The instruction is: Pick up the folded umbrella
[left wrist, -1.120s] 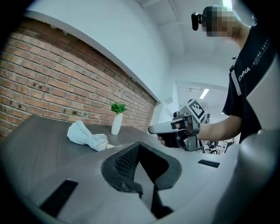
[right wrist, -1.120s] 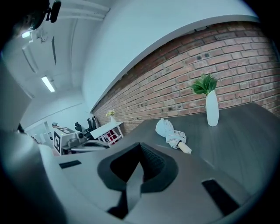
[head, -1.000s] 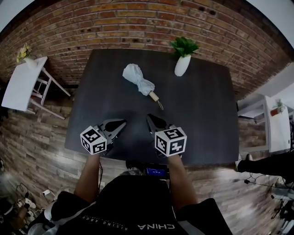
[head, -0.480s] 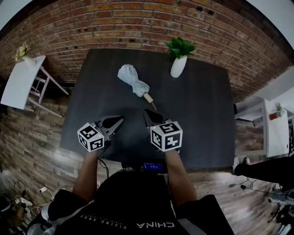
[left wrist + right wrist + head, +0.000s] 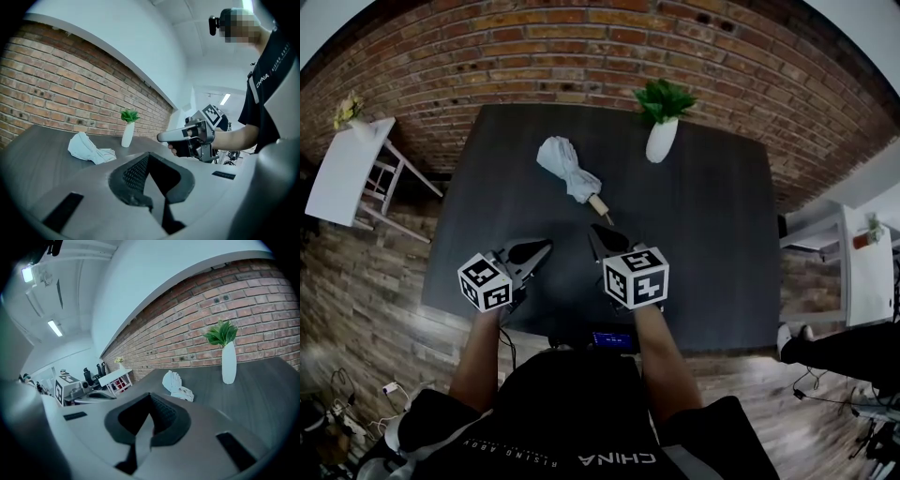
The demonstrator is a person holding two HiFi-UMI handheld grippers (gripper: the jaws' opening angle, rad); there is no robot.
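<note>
Pickup not yet begun: left claw and right claw are pressed together, empty; folded umbrella lies untouched ahead on the desk.

Head view: looking from above, steeply down on the dark table, far enough off to take in nearly the whole top.

Left gripper view: riding low over the tabletop, facing along its own jaws toward the brick wall, with the right gripper close at the right.

Right gripper view: likewise low, aimed at that wall.

Shared by all 3: folded umbrella and white vase.
</note>
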